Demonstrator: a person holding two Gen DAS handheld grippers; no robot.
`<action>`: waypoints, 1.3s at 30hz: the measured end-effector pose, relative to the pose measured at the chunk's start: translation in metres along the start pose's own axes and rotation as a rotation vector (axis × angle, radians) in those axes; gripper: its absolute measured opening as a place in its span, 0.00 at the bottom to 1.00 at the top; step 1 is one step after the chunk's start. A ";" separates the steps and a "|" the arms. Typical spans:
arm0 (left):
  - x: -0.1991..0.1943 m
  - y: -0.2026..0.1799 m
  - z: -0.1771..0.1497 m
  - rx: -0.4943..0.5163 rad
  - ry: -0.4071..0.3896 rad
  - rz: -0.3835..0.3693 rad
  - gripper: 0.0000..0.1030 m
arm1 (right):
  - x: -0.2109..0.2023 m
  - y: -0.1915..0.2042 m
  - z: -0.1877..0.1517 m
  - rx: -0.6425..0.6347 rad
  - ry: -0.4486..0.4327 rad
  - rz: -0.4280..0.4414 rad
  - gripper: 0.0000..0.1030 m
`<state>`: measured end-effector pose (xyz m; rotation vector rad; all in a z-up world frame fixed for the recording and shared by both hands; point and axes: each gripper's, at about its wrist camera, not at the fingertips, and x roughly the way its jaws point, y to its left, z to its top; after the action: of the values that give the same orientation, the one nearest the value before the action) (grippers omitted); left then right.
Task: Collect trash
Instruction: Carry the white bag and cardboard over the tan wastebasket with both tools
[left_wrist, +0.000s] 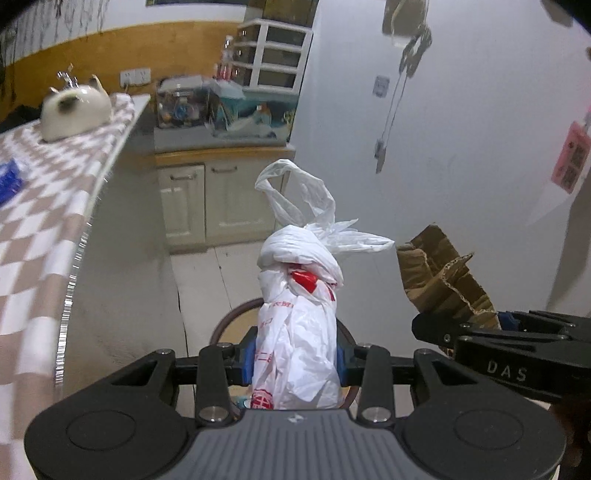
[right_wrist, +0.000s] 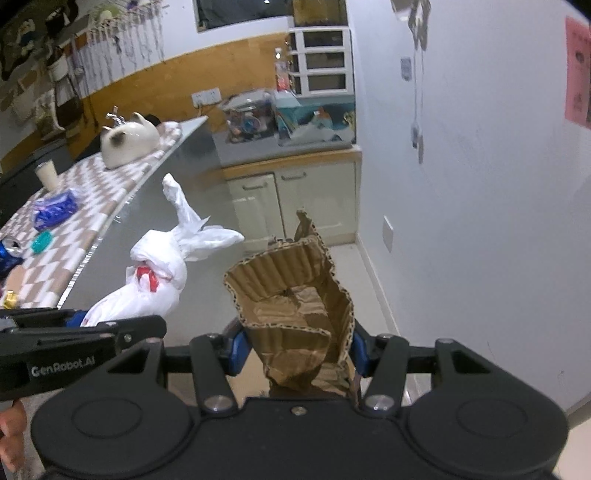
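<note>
Left gripper (left_wrist: 295, 363) clamps a knotted bag (left_wrist: 299, 295) at frame centre; right gripper (right_wrist: 297, 350) pinches crumpled cardboard (right_wrist: 295, 291). Both are held clear of the counter (right_wrist: 110, 192), probably over a bin whose rim (left_wrist: 229, 317) is barely visible.

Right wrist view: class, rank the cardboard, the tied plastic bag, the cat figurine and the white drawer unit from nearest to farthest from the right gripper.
1. Cardboard: between the right gripper's fingers.
2. Plastic bag: just left, held by the left gripper.
3. Cat figurine: far left, on the checkered table.
4. Drawer unit: top centre, at the back wall.
</note>
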<state>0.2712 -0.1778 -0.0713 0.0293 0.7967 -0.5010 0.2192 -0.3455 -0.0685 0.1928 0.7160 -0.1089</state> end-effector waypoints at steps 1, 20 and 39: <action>0.007 0.001 0.001 -0.005 0.014 0.001 0.39 | 0.005 -0.003 0.001 0.003 0.008 -0.003 0.53; 0.165 0.038 0.012 -0.171 0.368 -0.017 0.39 | 0.132 -0.028 -0.006 0.094 0.261 -0.032 0.53; 0.205 0.058 0.000 -0.205 0.449 0.038 0.40 | 0.212 -0.027 -0.019 0.183 0.401 -0.022 0.67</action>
<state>0.4177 -0.2131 -0.2224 -0.0347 1.2824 -0.3778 0.3618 -0.3751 -0.2266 0.3882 1.1090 -0.1590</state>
